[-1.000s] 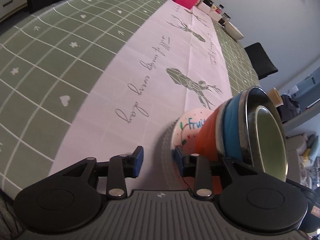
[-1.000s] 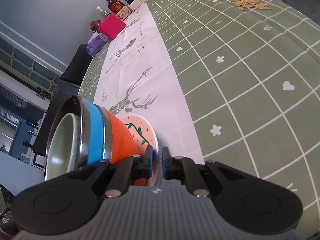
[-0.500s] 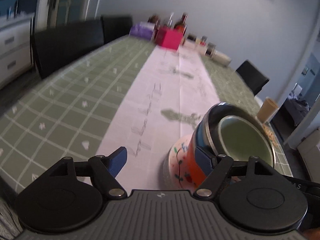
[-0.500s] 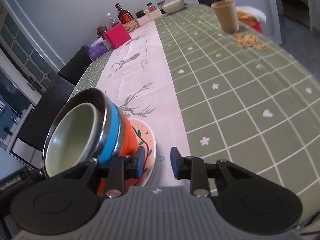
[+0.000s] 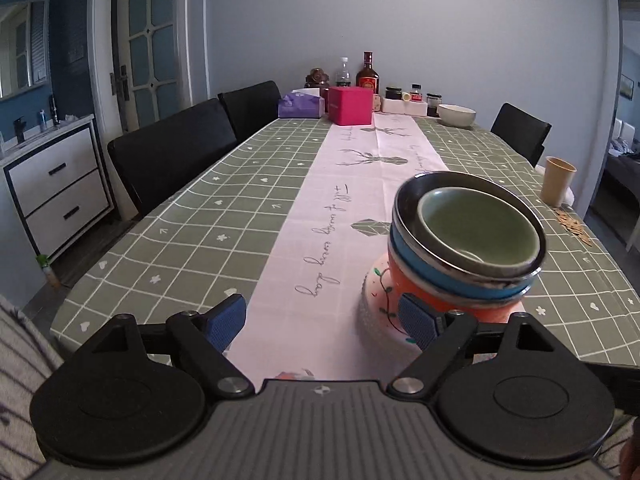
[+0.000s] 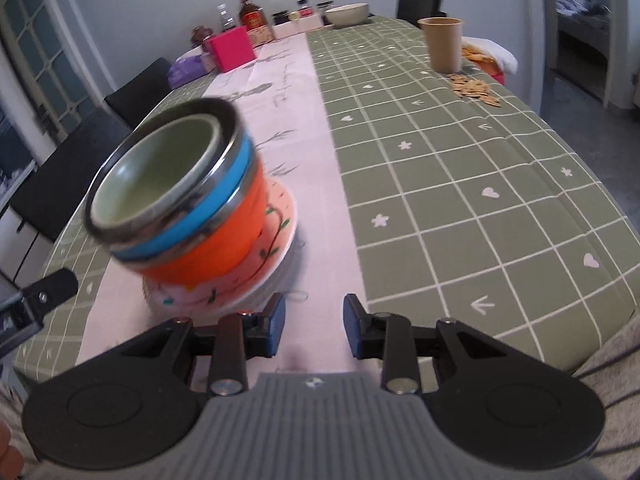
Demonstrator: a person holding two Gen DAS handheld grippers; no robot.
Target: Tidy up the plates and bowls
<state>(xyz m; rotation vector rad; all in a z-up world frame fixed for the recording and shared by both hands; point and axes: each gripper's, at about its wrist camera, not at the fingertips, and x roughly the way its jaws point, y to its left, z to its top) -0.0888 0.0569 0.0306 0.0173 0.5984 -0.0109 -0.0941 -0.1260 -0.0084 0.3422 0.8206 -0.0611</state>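
The nested stack sits on the pale runner near the close end of the surface (image 5: 168, 240): a green bowl (image 5: 480, 224) inside a dark metal-rimmed bowl (image 5: 404, 200), inside a blue bowl (image 5: 416, 264), inside an orange bowl (image 5: 424, 292), the lot resting on a pink floral plate (image 5: 378, 284) with what appears to be a grey ribbed plate (image 5: 366, 318) under it. Nesting by diminishing size keeps the load compact, and the plates provide a broad base beneath; in the right wrist view the bowls appear to lean toward the left tongs, although lens distortion may account for some of this. The left tongs (image 5: 322, 320) are released, their jaws opening to nearly full spread; the right-hand pad lies in front of the plate edge in the picture, and contact cannot be confirmed. The right tongs (image 6: 310, 326) are likewise released, jaws moderately parted with only runner cloth between them and the stack just beside their left pad. The stacking step looks complete. The surface carries a green grid-pattern cloth with a deer-print runner along its centre. At the far end stand a magenta box (image 5: 351, 105), a purple tissue pack (image 5: 300, 105), bottles, jars and a white bowl (image 5: 457, 115). A paper cup (image 6: 443, 44) and scattered seeds (image 6: 472, 90) lie toward the right edge. Black chairs (image 5: 172, 156) line the sides, and a white drawer unit (image 5: 52, 188) stands by a glazed door.
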